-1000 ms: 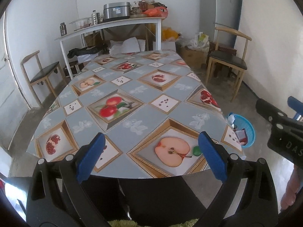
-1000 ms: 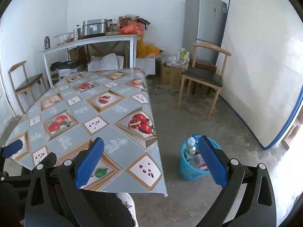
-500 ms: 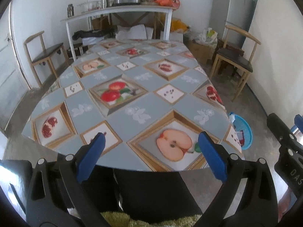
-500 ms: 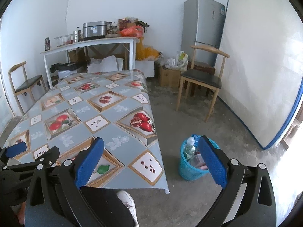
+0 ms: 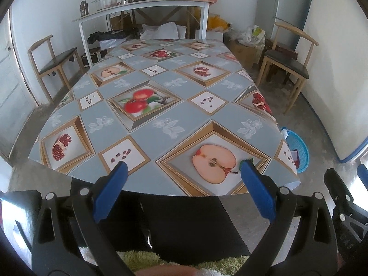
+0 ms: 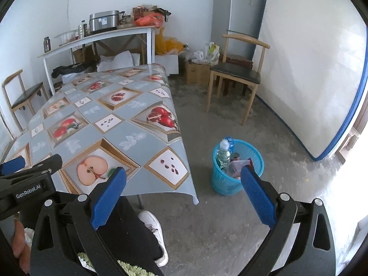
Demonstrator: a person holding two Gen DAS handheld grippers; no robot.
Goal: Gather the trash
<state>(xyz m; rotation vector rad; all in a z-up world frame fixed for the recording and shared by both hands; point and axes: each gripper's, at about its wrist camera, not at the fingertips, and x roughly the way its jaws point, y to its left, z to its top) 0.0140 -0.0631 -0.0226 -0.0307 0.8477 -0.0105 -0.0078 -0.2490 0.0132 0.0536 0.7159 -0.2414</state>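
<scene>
Trash basket (image 6: 237, 168): blue plastic mesh, upright on the bare concrete floor (image 6: 230, 218), just beside the near right corner of the table. Contents: a clear plastic bottle (image 6: 223, 155) with a white cap, standing against the left wall of the basket, and some red and pale wrappers, too small to tell apart. In the left wrist view only part of the basket's rim (image 5: 296, 147) shows past the table edge.

Right gripper (image 6: 182, 189): blue-padded fingers spread wide, holding nothing, raised above the floor, with the basket seen just past the right finger's tip.

Left gripper (image 5: 182, 176): fingers spread wide, holding nothing, at the near edge of the table above the person's dark-trousered lap (image 5: 184, 227).

Table (image 5: 110, 126): covered by a grey-blue cloth printed with framed apples, pomegranates and seeds; no loose things on it.

Person: one white shoe (image 6: 155, 232) on the floor below the table's near edge.

Surroundings: wooden chair (image 6: 237, 76) with dark seat right of the table; second chair (image 5: 57, 62) on the left; white side table (image 5: 147, 7) at the far wall with a metal pot and jars; grey fridge (image 6: 239, 13); white mattress (image 6: 310, 69) with blue edging leaning on the right wall.
</scene>
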